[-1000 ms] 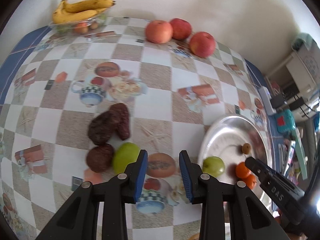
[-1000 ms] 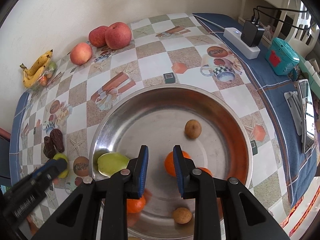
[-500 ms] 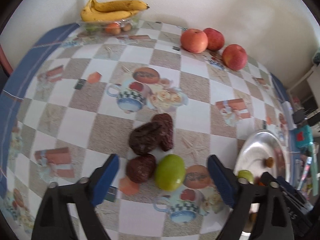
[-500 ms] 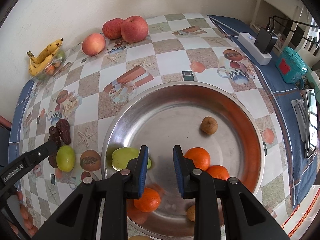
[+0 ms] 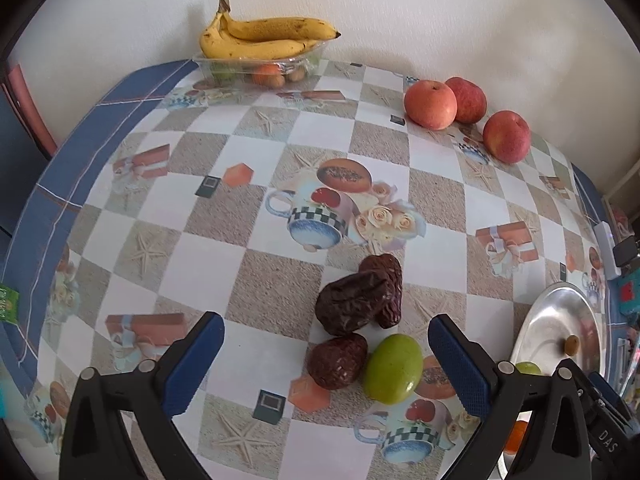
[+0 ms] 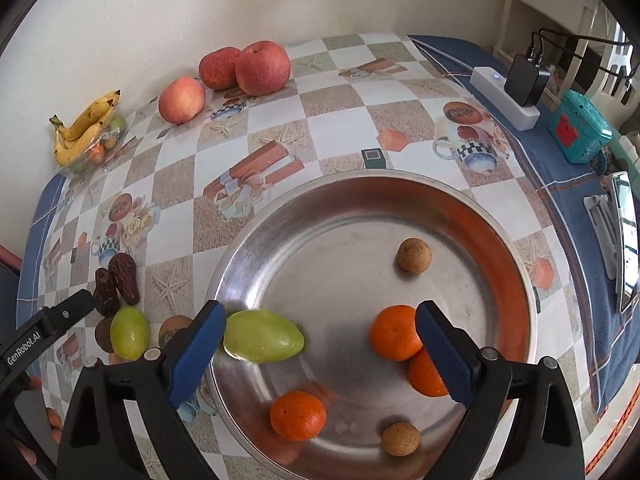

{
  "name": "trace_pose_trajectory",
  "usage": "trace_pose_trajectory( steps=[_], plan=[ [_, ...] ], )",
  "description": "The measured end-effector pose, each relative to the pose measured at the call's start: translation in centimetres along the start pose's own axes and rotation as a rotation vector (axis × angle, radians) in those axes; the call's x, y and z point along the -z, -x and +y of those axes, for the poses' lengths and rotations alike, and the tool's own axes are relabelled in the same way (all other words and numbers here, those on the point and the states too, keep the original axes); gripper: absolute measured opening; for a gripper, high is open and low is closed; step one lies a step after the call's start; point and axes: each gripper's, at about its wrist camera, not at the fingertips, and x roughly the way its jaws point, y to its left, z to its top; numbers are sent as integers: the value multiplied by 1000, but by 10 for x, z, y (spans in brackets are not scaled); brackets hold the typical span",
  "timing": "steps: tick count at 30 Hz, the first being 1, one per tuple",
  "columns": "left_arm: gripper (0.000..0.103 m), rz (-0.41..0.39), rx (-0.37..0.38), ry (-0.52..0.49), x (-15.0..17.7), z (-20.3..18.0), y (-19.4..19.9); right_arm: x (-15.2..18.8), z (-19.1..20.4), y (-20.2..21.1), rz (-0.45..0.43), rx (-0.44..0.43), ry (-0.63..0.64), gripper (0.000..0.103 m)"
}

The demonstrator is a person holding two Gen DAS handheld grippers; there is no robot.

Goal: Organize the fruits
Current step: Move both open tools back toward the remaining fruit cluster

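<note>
While above dates [image 5: 357,302], left tongs [image 5: 326,364] agape.

Left gripper [image 5: 326,358] and right gripper [image 6: 318,350] — black frames, blue ribbed pads, silver screws.

- Table [image 6: 332,136], covered by a checkered printed cloth with a blue border.
- Far edge, by the wall: three apples [image 6: 262,68]; far left corner: clear tray [image 5: 256,66] carrying bananas [image 5: 264,36].
- Left part: three dark dates [image 5: 360,300] and a green fruit [image 5: 393,368], touching one another.
- Near right part: steel plate [image 6: 500,248].
- Right edge: white power strip [image 6: 500,96], teal box [image 6: 578,128].
</note>
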Motion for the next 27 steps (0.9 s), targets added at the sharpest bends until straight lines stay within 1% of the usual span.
trace_pose_trajectory(
  steps=[5,9,12,15,18,21,24,27],
  plan=[
    [103,-5,-24,-10,-3,6,-1,0,3,-1,-2,-3,4,96],
    [103,-30,-55,14,-8,19,2,-1,8,-1,-5,5,16,96],
    [103,-37,-69,41,-12,32,2,0,16,-6,17,5,38,96],
    [103,-42,-72,74,-15,45,3,1,26,-7,18,-22,46,96],
    [103,-47,-71,110,-17,56,4,1,41,0,-23,-58,69,96],
    [103,-47,-69,138,-19,66,3,1,55,4,-46,-102,82,96],
    [103,-45,-63,155,-20,72,2,2,73,3,-43,-156,96,96],
    [103,-37,-55,158,-20,73,1,5,90,1,-39,-177,131,96]
  ],
)
